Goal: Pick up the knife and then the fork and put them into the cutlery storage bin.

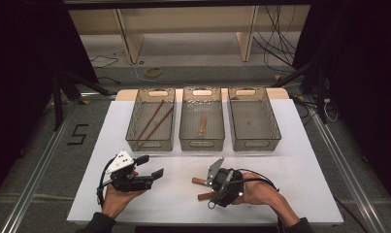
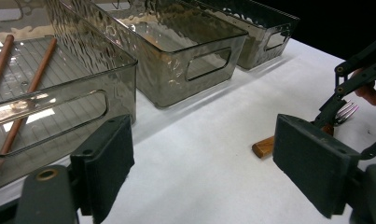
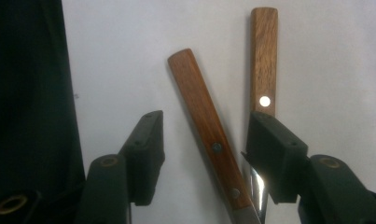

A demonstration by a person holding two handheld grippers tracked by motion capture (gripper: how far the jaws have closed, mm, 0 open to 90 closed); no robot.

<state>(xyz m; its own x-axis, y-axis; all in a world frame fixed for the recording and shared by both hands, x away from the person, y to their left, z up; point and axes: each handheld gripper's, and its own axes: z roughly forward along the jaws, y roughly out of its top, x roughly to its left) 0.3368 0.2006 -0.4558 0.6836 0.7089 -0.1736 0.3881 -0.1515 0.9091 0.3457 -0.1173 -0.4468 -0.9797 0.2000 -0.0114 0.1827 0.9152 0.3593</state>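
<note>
Two wooden-handled pieces of cutlery lie side by side on the white table cover near the front. In the right gripper view, the reddish handle [image 3: 206,130] runs between the open jaws of my right gripper [image 3: 204,149]. The browner handle [image 3: 264,60] passes under the right jaw. In the high view, my right gripper [image 1: 210,188] hovers low over both handles [image 1: 199,181]. My left gripper [image 1: 150,166] rests open and empty at the front left. The left gripper view looks past its gripper [image 2: 204,163] at fork tines [image 2: 346,112] and a handle end [image 2: 263,147].
Three clear grey bins stand in a row at the back. The left bin [image 1: 130,131] holds two chopsticks [image 1: 154,121], the middle bin [image 1: 202,143] holds a short wooden-handled item [image 1: 202,125], and nothing lies in the right bin [image 1: 253,143]. White cover lies bare between bins and grippers.
</note>
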